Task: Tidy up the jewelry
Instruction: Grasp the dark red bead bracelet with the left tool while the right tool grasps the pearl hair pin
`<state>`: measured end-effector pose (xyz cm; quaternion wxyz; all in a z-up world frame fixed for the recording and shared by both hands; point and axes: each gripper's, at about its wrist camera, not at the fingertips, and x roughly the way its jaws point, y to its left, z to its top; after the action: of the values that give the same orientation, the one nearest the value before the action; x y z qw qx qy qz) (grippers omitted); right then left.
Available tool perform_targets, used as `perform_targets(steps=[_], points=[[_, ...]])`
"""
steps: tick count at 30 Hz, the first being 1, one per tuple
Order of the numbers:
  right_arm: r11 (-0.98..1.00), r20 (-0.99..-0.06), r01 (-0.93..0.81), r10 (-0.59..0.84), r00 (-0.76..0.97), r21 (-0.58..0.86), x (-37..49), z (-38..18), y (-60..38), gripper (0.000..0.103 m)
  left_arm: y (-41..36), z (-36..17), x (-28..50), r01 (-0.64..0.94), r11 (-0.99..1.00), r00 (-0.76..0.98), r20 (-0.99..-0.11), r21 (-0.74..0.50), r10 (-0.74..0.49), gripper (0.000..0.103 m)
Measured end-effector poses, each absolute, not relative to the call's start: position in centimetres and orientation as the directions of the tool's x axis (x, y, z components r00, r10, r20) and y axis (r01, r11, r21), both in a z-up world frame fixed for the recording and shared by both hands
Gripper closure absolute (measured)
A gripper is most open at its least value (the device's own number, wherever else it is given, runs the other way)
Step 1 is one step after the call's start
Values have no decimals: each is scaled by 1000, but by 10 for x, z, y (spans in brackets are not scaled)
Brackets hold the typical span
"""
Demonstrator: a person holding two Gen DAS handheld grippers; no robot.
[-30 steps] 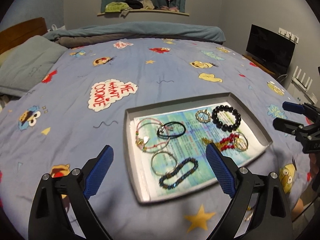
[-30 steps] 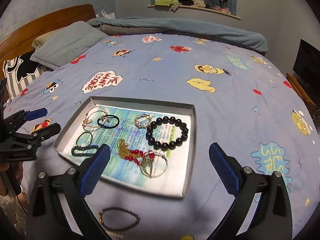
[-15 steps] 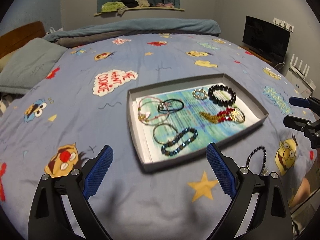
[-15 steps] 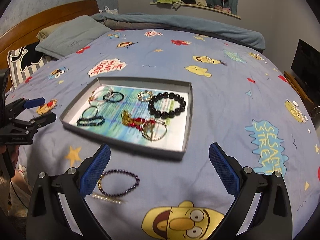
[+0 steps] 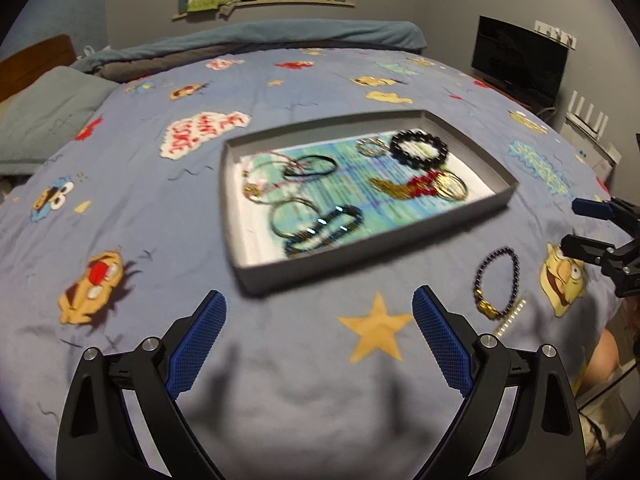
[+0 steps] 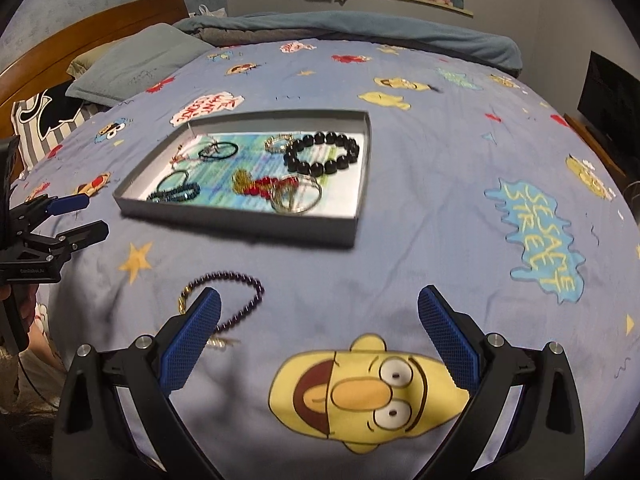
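A shallow grey tray (image 5: 472, 222) (image 6: 240, 220) lies on the bed and holds several bracelets: a black bead one (image 5: 420, 148) (image 6: 322, 153), a red and gold one (image 5: 416, 186) (image 6: 260, 186), a dark blue one (image 5: 324, 230) (image 6: 174, 193). A purple bead bracelet (image 5: 496, 280) (image 6: 236, 296) and a small gold bar (image 5: 510, 316) lie on the sheet outside the tray, near its front. My left gripper (image 5: 318, 344) is open and empty, short of the tray. My right gripper (image 6: 318, 344) is open and empty, its left finger (image 6: 190, 340) over the purple bracelet.
The bed has a blue cartoon-print sheet (image 6: 440, 200), a grey pillow (image 6: 132, 64) and folded duvet (image 5: 280, 40) at the back. A wooden headboard (image 6: 80, 36) is at the left. A dark screen (image 5: 516, 64) stands beyond the bed's right side.
Both grippers have pulled back from the tray, so it sits farther off. The purple bracelet outside the tray has come into view near the right gripper's left finger. Both stay open.
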<state>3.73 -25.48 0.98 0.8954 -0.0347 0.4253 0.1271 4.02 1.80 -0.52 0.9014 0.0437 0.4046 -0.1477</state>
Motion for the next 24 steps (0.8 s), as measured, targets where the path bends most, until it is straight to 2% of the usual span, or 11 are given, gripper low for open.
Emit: perform_targets(steps=[9, 12, 13, 15, 17, 19, 21, 24], points=[[957, -777, -282, 231, 585, 71, 24, -8, -254, 6, -22, -29, 29, 414, 906, 562, -758, -89, -331, 10], [955, -782, -290, 231, 579, 68, 20, -12, -255, 6, -39, -31, 28, 455, 885, 549, -751, -99, -366, 14], [954, -783, -292, 234, 576, 70, 20, -13, -255, 6, -45, -31, 29, 468, 878, 543, -751, -101, -376, 17], [951, -787, -299, 243, 568, 78, 18, -17, -254, 6, -54, -33, 32, 485, 868, 529, -753, -109, -391, 33], [948, -789, -307, 254, 559, 87, 16, -19, -251, 6, -63, -33, 36, 497, 860, 522, -754, -112, -399, 39], [943, -794, -319, 267, 545, 98, 14, -23, -248, 6, -73, -35, 39, 521, 847, 514, -753, -107, -411, 56], [938, -798, -332, 273, 537, 98, 13, -25, -243, 6, -80, -36, 41, 533, 842, 508, -762, -88, -401, 67], [933, -798, -344, 285, 532, 104, 13, -27, -238, 6, -90, -40, 44, 554, 830, 505, -768, -62, -394, 76]])
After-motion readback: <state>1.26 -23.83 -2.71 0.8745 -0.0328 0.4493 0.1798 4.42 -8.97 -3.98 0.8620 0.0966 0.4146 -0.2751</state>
